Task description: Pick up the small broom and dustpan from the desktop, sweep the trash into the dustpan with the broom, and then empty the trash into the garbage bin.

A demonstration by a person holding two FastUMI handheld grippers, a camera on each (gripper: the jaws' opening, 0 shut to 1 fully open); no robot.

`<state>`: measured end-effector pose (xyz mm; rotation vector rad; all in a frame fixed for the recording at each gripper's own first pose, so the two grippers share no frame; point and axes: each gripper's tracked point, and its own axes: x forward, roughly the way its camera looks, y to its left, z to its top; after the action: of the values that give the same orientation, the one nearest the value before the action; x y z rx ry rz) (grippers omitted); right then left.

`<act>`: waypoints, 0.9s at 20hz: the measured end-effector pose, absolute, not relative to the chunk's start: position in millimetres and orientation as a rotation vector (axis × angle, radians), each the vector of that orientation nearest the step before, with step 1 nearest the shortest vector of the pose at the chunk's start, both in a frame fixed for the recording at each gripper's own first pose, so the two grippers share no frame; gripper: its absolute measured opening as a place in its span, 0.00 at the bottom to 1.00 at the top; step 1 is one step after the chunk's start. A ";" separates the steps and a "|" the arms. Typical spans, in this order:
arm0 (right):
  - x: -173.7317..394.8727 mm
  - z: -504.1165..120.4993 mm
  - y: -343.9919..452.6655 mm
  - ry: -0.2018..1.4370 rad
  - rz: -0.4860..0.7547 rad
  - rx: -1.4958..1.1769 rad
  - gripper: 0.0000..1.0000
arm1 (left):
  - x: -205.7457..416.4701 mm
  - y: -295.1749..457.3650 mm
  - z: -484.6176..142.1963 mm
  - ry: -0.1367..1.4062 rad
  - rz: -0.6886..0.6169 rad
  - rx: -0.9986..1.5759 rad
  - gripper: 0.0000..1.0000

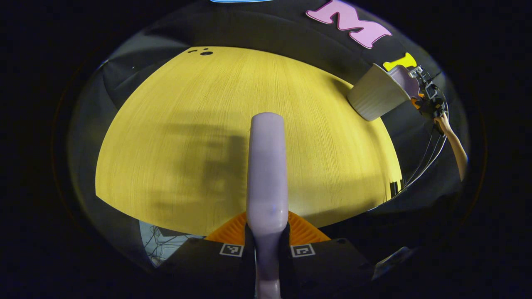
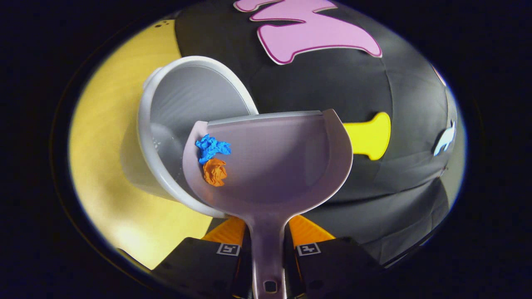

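Because the dustpan (image 2: 274, 162) looks like thin moulded plastic, we judge it light and stiff, with a smooth handle that could twist between the fingers if held loosely, so the sensible hold is where we have it: low on the handle, close under the scoop. In the right gripper view our right gripper (image 2: 268, 249) is narrowed onto that handle, a finger pressing each side at the bottom centre of the frame, and the scoop is raised with its left side overlapping the rim of the garbage bin (image 2: 183, 104), which fills the centre left. Two crumpled scraps, a blue scrap (image 2: 212, 147) and an orange scrap (image 2: 215, 172), sit against the scoop's left wall; they look like paper, nearly weightless and likely to slide or cling, so we expect a steady tilt will be needed. In the left gripper view our left gripper (image 1: 267, 238) is closed narrowly around the broom handle (image 1: 267, 166), a smooth rounded plastic bar rising up the middle of the frame over the yellow tabletop (image 1: 174, 124); the bin and dustpan appear at the upper right.
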<state>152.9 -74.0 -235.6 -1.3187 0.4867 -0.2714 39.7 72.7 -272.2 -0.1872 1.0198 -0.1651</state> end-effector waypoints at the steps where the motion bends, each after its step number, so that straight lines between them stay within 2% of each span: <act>1: 154.5 -233.2 -73.5 0.465 -0.267 -1.391 0.30 | 38.0 71.8 -276.3 1.024 -0.165 -0.188 0.27; 2: 155.1 -227.9 -71.8 0.440 -0.261 -1.461 0.35 | 36.8 71.5 -278.0 1.029 -0.165 -0.186 0.27; 5: 154.0 -220.0 -76.5 0.380 -0.233 -1.628 0.34 | 36.6 70.3 -280.7 1.032 -0.166 -0.183 0.27; 8: 154.6 -219.4 -78.6 0.372 -0.219 -1.676 0.34 | 40.5 69.1 -281.1 1.029 -0.165 -0.195 0.27; 11: 153.9 -220.8 -77.7 0.394 -0.219 -1.649 0.34 | 43.4 69.8 -280.4 1.027 -0.164 -0.188 0.26; 12: 154.4 -220.7 -79.0 0.405 -0.218 -1.626 0.31 | 44.1 70.1 -280.5 1.026 -0.163 -0.185 0.26; 18: 149.1 -228.1 -81.3 0.505 -0.211 -1.322 0.37 | 57.4 71.7 -270.1 0.989 -0.141 -0.190 0.27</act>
<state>149.1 -81.3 -228.1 -1.3217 0.5047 -0.2111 57.4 71.7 -270.1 -0.1902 0.9890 -0.1405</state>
